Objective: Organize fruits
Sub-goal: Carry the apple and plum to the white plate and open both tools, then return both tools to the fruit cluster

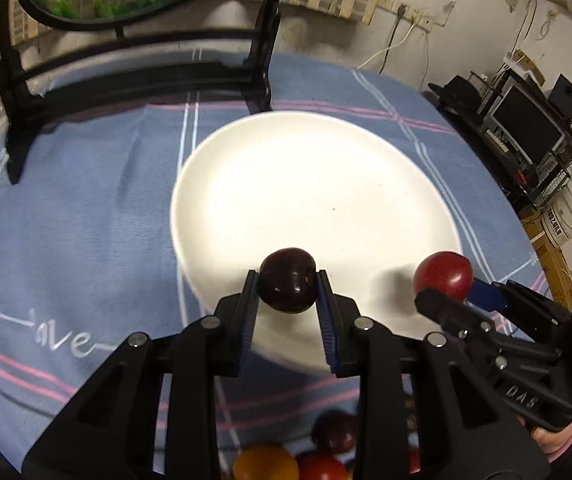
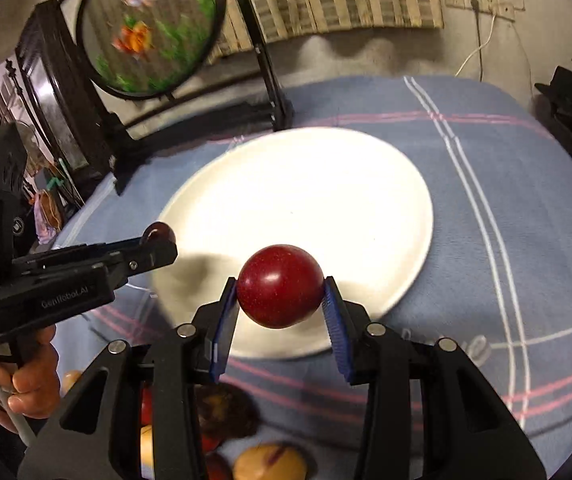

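Left wrist view: The left gripper (image 1: 288, 284) is closed to the width of a dark plum (image 1: 288, 280), gripped between both blue pads. The plum sits over the 6 o'clock rim of the white plate (image 1: 305, 184). At 3 o'clock from it, the right gripper (image 1: 451, 294) holds a red plum (image 1: 443, 276) over the plate's 4 o'clock edge. The two grippers are near each other but apart. The plate surface is bare from its centre to 12 o'clock. The plate lies on a blue checked cloth (image 1: 86, 220) covering the table. A black stand (image 1: 134, 76) occupies the 11 o'clock area beyond the plate. At 6 o'clock, under the gripper body, a fruit pile (image 1: 305, 452) shows dark, red and yellow pieces.

Right wrist view: The right gripper (image 2: 282, 296) is closed on the red plum (image 2: 281, 285), contact on both sides, above the plate's (image 2: 305, 184) 6 o'clock rim. At 9 o'clock, the left gripper (image 2: 158, 240) appears side-on, held by a hand (image 2: 18, 380); its dark plum (image 2: 160, 233) is partly hidden, at the plate's 8 o'clock edge. Only this view shows the round fish picture (image 2: 150, 28) in the stand (image 2: 98, 120) at 11 o'clock. The fruit pile (image 2: 246, 440) lies at 6 o'clock. The cloth (image 2: 505, 220) is open at 3 o'clock.
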Action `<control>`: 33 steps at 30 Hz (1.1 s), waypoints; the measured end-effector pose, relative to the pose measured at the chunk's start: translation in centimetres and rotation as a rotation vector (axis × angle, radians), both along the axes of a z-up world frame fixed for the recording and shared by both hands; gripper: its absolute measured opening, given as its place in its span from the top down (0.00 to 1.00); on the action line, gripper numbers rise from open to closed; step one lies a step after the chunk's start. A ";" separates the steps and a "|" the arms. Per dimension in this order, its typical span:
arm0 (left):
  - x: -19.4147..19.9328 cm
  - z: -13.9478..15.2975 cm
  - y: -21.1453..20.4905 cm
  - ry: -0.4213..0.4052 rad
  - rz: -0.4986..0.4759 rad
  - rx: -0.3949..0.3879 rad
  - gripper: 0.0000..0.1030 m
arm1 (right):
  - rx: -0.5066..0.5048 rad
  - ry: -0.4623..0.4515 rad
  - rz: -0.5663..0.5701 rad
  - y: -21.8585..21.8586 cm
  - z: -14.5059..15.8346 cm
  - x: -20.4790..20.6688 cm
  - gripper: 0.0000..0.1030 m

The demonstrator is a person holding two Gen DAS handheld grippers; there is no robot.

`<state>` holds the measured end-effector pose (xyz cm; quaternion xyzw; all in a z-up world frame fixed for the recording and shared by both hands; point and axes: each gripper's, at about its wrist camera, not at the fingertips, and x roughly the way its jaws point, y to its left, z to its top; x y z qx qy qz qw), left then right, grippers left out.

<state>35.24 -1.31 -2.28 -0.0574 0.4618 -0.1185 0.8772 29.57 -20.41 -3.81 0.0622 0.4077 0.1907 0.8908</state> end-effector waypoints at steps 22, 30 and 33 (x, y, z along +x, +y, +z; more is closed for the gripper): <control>-16.2 5.0 2.6 -0.246 0.045 0.135 0.03 | -0.022 -0.101 0.016 -1.2 3.6 -10.1 0.36; -27.8 0.2 5.7 -0.173 0.079 0.045 0.03 | -0.044 -0.117 0.094 -0.5 1.6 -20.9 0.36; -29.5 -0.8 5.4 -0.160 0.078 0.029 0.03 | -0.074 -0.091 0.126 0.2 0.7 -22.6 0.36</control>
